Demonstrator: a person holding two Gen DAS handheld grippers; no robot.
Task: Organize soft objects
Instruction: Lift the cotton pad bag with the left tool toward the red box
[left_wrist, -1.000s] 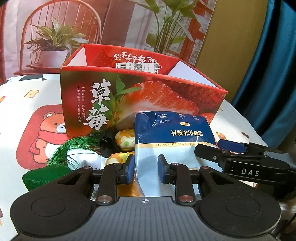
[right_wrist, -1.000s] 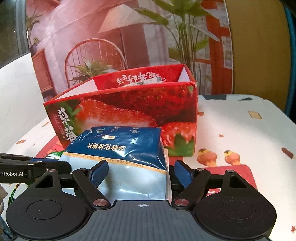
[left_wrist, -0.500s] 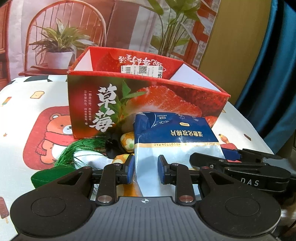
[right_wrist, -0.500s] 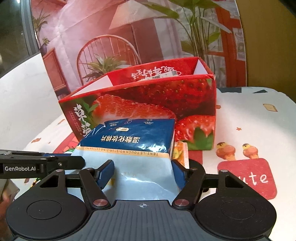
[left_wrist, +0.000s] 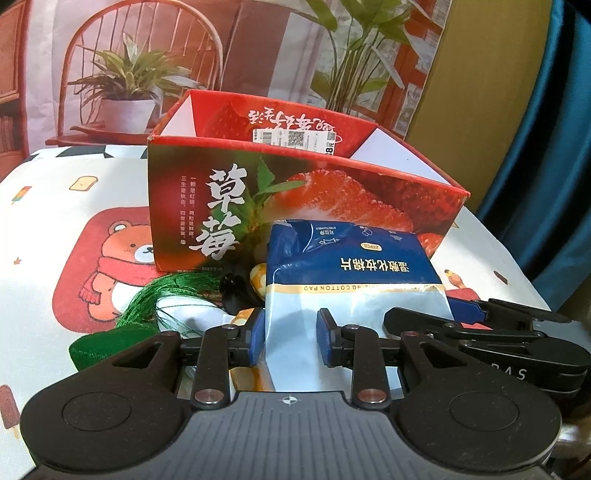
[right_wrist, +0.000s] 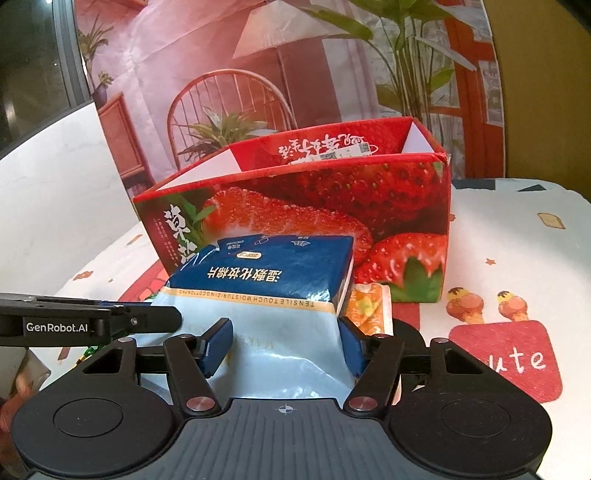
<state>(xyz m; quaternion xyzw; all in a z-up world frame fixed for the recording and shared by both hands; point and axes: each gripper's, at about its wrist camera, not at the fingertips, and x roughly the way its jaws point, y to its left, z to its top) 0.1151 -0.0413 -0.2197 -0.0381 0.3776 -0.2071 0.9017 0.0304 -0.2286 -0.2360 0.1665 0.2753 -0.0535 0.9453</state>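
A blue and pale cotton pad pack (left_wrist: 354, 266) (right_wrist: 266, 273) stands in front of the red strawberry box (left_wrist: 295, 199) (right_wrist: 332, 206), and both grippers grip its lower pale end. My left gripper (left_wrist: 290, 341) pinches the pack's left corner, and its jaws are opening slightly. My right gripper (right_wrist: 284, 343) spans the pack's width. Its jaws are closing, and the film crumples between the pads. Its fingers (left_wrist: 465, 308) also show at the right of the left wrist view.
Left of the pack lie a green tassel (left_wrist: 166, 295), a green cloth (left_wrist: 107, 343), a white cloth (left_wrist: 188, 314) and a black clip (left_wrist: 232, 291). An orange-yellow packet (right_wrist: 369, 310) sits under the pack's right side. The box stands open-topped on a cartoon-print tablecloth (right_wrist: 517, 258).
The right gripper's jaws have narrowed onto the pack, whose pale film is now creased. The left gripper's pads stand a touch wider. Both views have shifted only slightly.
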